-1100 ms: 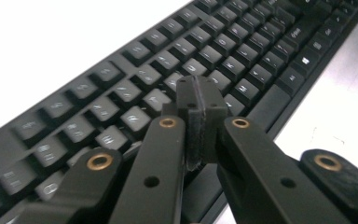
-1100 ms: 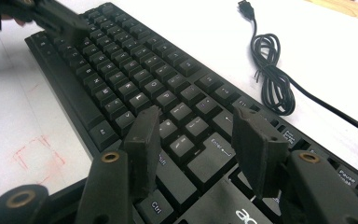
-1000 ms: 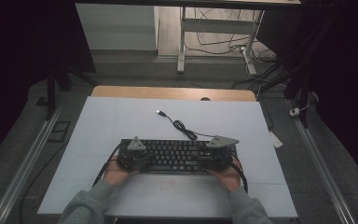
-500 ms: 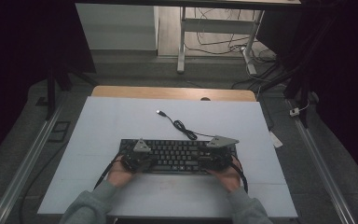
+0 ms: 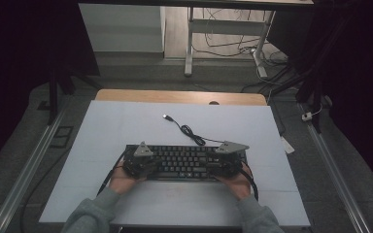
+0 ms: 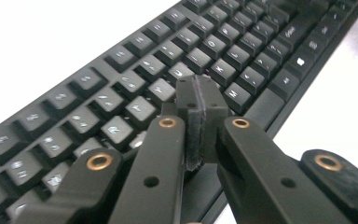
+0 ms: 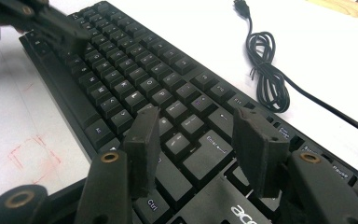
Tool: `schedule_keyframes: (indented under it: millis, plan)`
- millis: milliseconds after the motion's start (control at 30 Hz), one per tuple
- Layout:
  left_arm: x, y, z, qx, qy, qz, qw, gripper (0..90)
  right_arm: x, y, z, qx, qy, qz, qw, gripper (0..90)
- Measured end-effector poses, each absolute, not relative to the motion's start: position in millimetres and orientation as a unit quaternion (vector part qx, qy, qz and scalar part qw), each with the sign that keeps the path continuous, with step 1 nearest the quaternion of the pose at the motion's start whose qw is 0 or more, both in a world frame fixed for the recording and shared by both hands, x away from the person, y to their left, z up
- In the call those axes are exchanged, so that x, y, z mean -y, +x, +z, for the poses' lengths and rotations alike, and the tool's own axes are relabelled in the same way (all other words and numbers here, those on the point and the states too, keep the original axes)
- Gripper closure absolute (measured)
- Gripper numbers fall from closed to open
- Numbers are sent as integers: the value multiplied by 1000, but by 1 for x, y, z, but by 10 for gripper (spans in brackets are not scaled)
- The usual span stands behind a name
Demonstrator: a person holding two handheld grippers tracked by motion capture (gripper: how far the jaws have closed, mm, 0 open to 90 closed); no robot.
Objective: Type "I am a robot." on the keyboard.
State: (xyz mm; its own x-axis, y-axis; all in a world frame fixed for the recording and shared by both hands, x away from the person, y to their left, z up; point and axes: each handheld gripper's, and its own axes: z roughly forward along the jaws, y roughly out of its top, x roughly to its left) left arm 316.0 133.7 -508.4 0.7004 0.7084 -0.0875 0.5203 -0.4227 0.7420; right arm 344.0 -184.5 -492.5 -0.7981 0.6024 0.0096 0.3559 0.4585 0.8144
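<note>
Centrally placed toward the near edge of the pale white-topped desk [image 5: 126, 126]: a flat black plastic computer keyboard [image 5: 184, 160] with white key legends, lying lengthwise across. Trailing from its far right corner, a thin black cable [image 5: 190, 132], loosely coiled partway and ending in a USB plug [image 5: 166, 116] farther out on the desk.

Over the keyboard's left end, the left hand-held gripper [image 6: 199, 100], black with brass-coloured pivots, carried by a hand in a grey sleeve [image 5: 90, 216]. Jaws pressed together pad against pad, nothing between them, tips pointing down at the letter keys around the middle rows; whether touching a key, cannot tell.

Over the keyboard's right end, the right hand-held gripper [image 7: 200, 140], likewise black, held by the other hand [image 5: 235, 182]. Jaws standing wide apart, gripping nothing, with the Enter key and its neighbours visible in the gap between the pads. Hovering just above the keys near the Ctrl key and the white brand lettering on the front edge.

Faintly marked on the desk in front of the keyboard, some thin red pen lines [image 7: 28, 151]. Beyond the white top, a strip of bare wood [image 5: 175, 96] along the far edge of the desk.
</note>
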Motion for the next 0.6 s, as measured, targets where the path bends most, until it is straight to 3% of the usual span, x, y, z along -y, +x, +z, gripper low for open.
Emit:
schedule_keyframes:
  millis: [100, 200, 300, 600]
  plan:
    - [-144, 318, -505, -387, 822, 121, 400, 800, 184, 344, -493, -843, 284, 434, 141, 514]
    - [-152, 319, -503, -408, 812, 122, 400, 601, 184, 344, -494, -844, 285, 431, 141, 510]
    - [-158, 320, -503, -423, 807, 128, 392, 488, 183, 345, -495, -847, 286, 427, 137, 506]
    - [-166, 321, -501, -435, 801, 129, 391, 392, 181, 345, -497, -849, 283, 424, 135, 506]
